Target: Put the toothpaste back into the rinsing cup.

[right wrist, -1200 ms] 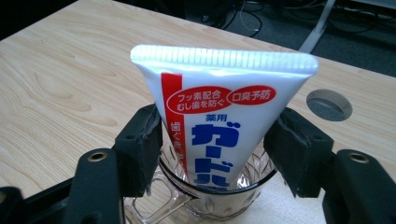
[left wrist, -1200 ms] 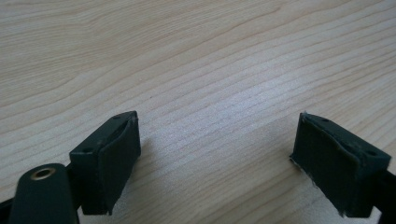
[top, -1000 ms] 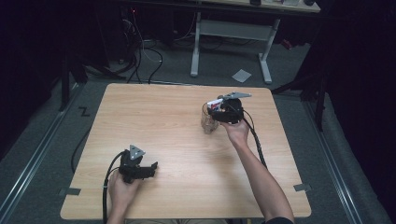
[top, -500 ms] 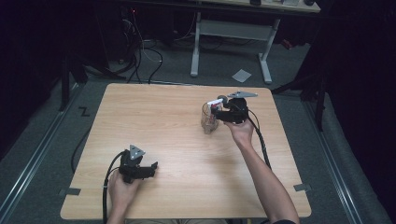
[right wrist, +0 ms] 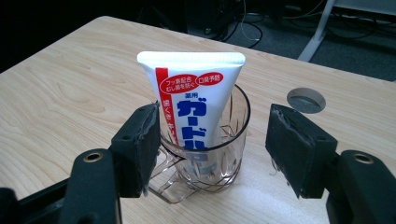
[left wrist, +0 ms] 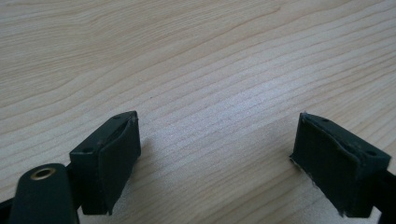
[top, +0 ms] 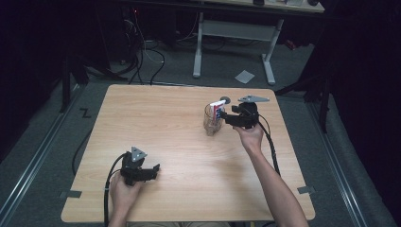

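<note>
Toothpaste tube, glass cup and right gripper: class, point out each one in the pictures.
toothpaste tube (right wrist: 198, 105), right gripper view, on its printed front.
glass cup (right wrist: 219, 170), right gripper view, on its clear patterned wall.
right gripper (right wrist: 210, 149), right gripper view, midway between its open fingertips.

L gripper rests low near the table's front edge w/ jaws wide apart, R gripper is held out on a stretched forearm, jaws spread wide, nothing pinched.
</note>
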`<state>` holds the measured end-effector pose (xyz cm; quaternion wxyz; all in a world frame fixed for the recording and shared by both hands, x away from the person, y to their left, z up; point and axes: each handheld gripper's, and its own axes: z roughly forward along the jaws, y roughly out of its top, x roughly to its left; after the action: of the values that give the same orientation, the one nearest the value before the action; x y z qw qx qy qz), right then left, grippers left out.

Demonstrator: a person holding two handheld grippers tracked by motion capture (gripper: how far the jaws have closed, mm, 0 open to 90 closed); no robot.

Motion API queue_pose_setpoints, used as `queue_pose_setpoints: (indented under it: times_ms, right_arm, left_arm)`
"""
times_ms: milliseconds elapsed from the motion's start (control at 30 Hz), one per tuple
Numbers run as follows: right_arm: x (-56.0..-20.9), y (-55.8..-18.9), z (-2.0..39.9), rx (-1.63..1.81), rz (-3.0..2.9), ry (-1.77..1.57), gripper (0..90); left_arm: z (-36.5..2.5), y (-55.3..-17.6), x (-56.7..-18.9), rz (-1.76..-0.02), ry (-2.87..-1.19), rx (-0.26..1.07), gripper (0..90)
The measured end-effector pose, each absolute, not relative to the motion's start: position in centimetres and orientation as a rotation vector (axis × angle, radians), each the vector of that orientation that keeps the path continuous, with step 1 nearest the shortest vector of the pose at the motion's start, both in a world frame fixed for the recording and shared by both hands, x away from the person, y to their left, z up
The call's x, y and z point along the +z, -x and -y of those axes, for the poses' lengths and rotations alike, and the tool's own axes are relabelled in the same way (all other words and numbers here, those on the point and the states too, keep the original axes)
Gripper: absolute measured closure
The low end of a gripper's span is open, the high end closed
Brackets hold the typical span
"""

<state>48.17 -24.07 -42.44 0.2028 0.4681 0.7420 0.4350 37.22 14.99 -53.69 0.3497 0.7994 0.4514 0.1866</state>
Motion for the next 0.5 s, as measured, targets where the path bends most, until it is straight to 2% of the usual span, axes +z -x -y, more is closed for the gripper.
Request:
queue_pose_setpoints:
  times_ms: [500]
  right_arm:
    - [-41.5, -46.7, 25.0, 1.269, -2.062, -1.295, 36.4]
  left_arm:
    - [-15.0, -37.2, -53.7, -1.169, -2.072, 0.484, 15.3]
